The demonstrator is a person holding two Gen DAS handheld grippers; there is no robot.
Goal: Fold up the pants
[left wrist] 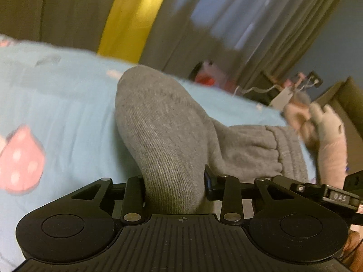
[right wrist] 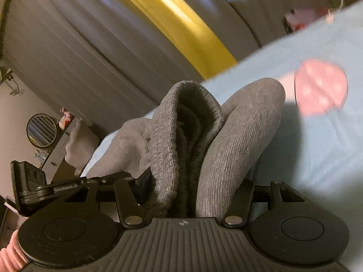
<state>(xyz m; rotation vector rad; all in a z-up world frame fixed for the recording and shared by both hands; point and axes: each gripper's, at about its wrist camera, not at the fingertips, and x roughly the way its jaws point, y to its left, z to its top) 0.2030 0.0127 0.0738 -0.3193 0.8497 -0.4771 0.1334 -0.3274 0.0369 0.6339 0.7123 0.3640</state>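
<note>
The grey pants [left wrist: 158, 124] lie bunched on a light blue bed sheet [left wrist: 68, 102]. In the left wrist view a rounded fold of the ribbed grey cloth fills the gap of my left gripper [left wrist: 173, 181], whose jaws are shut on it. The gathered waistband [left wrist: 279, 149] trails off to the right. In the right wrist view my right gripper [right wrist: 195, 181] is shut on the pants [right wrist: 238, 136], with the elastic waistband [right wrist: 168, 136] and a second fold standing up between its fingers. Both sets of pads are hidden by cloth.
The sheet [right wrist: 317, 147] carries pink spotted prints [right wrist: 321, 86]. Grey curtains [right wrist: 68, 56] and a yellow strip [right wrist: 186, 27] hang behind the bed. A round mirror [right wrist: 42, 130] stands on a dresser at the left. A pale pink and grey soft shape [left wrist: 326, 124] sits at the bed's right edge.
</note>
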